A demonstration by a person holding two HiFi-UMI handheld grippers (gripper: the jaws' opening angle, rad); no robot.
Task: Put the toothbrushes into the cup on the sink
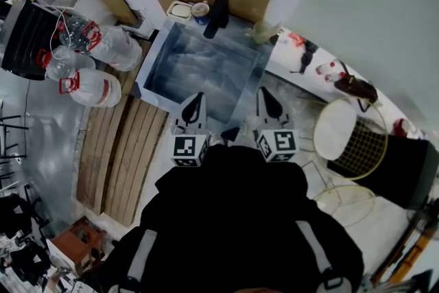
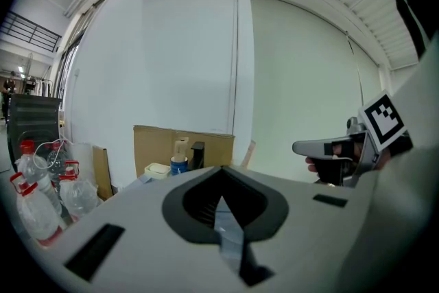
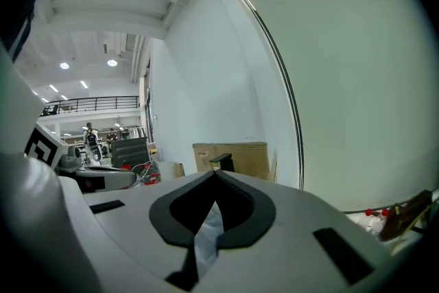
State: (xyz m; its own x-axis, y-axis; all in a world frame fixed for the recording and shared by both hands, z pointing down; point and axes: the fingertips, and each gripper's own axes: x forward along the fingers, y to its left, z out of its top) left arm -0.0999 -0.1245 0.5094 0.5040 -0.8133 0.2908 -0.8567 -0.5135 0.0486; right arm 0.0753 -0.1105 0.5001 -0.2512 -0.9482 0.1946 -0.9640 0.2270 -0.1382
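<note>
With no pickup begun, the left gripper point(image 1: 198, 98) and right gripper point(image 1: 265, 92) hover clenched and empty at the near edge of the sink point(image 1: 153, 55), the cup point(image 1: 199, 9) stands on its far rim, and next one must open on a toothbrush, none clearly visible.

Left tongs point(image 1: 198, 99): I hold them close in front of my torso point(image 1: 233, 216), pointing away and slightly downward; jaws together at the tips, nothing between.
Right tongs point(image 1: 265, 92): alongside the left, apart from it, same pose; jaws together, empty.
</note>
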